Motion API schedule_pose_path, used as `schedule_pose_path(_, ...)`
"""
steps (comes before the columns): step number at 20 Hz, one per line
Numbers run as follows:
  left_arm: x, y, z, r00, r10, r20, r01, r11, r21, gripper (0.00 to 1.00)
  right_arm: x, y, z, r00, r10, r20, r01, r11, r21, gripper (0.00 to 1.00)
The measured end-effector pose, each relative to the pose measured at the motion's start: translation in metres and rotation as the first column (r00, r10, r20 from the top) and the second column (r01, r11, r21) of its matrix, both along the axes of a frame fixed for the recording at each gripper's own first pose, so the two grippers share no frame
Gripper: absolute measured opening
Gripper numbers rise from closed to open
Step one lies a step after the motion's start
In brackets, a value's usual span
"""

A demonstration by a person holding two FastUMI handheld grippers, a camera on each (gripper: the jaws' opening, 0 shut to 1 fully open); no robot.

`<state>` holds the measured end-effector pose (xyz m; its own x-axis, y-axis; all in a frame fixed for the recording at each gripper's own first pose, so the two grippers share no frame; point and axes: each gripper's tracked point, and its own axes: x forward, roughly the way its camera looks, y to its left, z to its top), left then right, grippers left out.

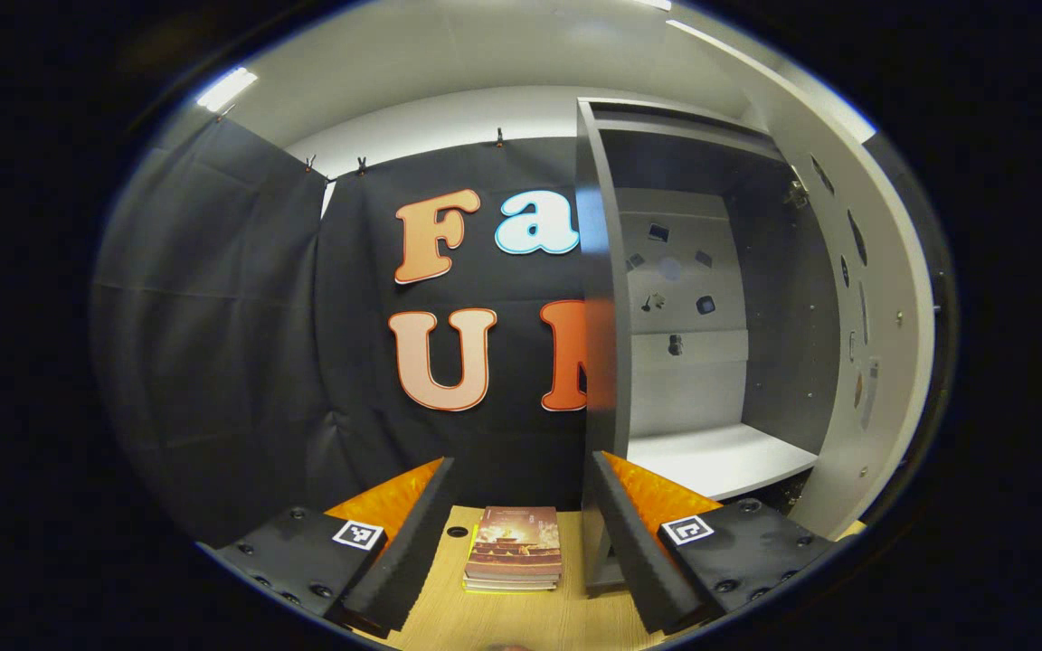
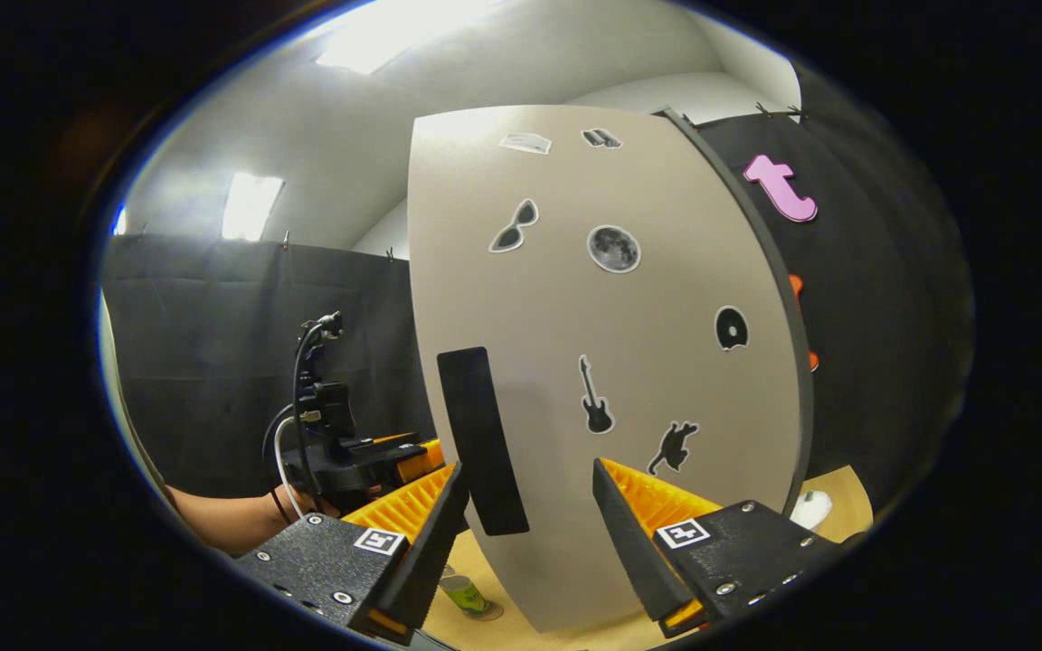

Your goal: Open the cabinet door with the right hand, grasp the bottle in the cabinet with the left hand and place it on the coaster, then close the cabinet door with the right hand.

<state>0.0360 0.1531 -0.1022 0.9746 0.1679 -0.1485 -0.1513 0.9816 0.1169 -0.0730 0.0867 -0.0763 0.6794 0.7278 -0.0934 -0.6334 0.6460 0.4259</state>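
Left gripper (image 1: 521, 533) held wide above table (image 1: 521, 624), books (image 1: 514, 548) beyond. Cabinet (image 1: 711, 362) shelf bare past that. Right gripper (image 2: 525, 524) wide, door (image 2: 611, 362) handle (image 2: 482, 440) between fingers, untouched. Bottle (image 2: 464, 595) on coaster (image 2: 485, 615), near door's lower edge.

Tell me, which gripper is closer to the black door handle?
Right. The right gripper sits open just before the handle, fingers either side of it. The left gripper hangs farther off, beyond the door edge.
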Motion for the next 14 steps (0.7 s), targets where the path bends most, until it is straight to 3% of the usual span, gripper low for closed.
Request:
schedule_pose_path(1, 0.000, 0.009, -0.001, 1.000, 0.005, 0.001, -0.005, 1.000, 0.002, 0.96, 0.001, -0.003, -0.003, 1.000, -0.004, 0.011, 0.005, 1.000, -0.025, 0.87)
schedule_pose_path(7, 0.010, 0.041, 0.000, 1.000, 0.019, 0.010, -0.019, 1.000, -0.016, 0.96, 0.016, 0.006, -0.016, 0.998, -0.029, 0.057, 0.037, 0.989, -0.146, 0.88)
schedule_pose_path(10, 0.014, 0.051, -0.002, 1.000, 0.025, 0.012, -0.025, 1.000, -0.019, 0.96, 0.025, 0.019, -0.021, 0.999, -0.023, 0.049, 0.031, 0.986, -0.165, 0.88)
schedule_pose_path(11, 0.014, 0.054, -0.002, 1.000, 0.029, 0.010, -0.029, 0.999, -0.023, 0.96, 0.025, 0.020, -0.022, 0.998, -0.026, 0.050, 0.034, 0.985, -0.167, 0.94)
schedule_pose_path(12, 0.013, 0.057, -0.004, 0.999, 0.033, 0.008, -0.033, 0.999, -0.028, 0.96, 0.028, 0.019, -0.024, 0.998, -0.036, 0.052, 0.045, 0.983, -0.177, 0.90)
schedule_pose_path(13, 0.012, 0.061, -0.005, 0.999, 0.037, 0.008, -0.037, 0.999, -0.032, 0.96, 0.028, 0.017, -0.025, 0.998, -0.041, 0.050, 0.050, 0.982, -0.185, 0.95)
schedule_pose_path(14, 0.012, 0.064, -0.006, 0.999, 0.041, 0.010, -0.041, 0.999, -0.033, 0.96, 0.028, 0.017, -0.026, 0.998, -0.039, 0.045, 0.047, 0.981, -0.187, 0.93)
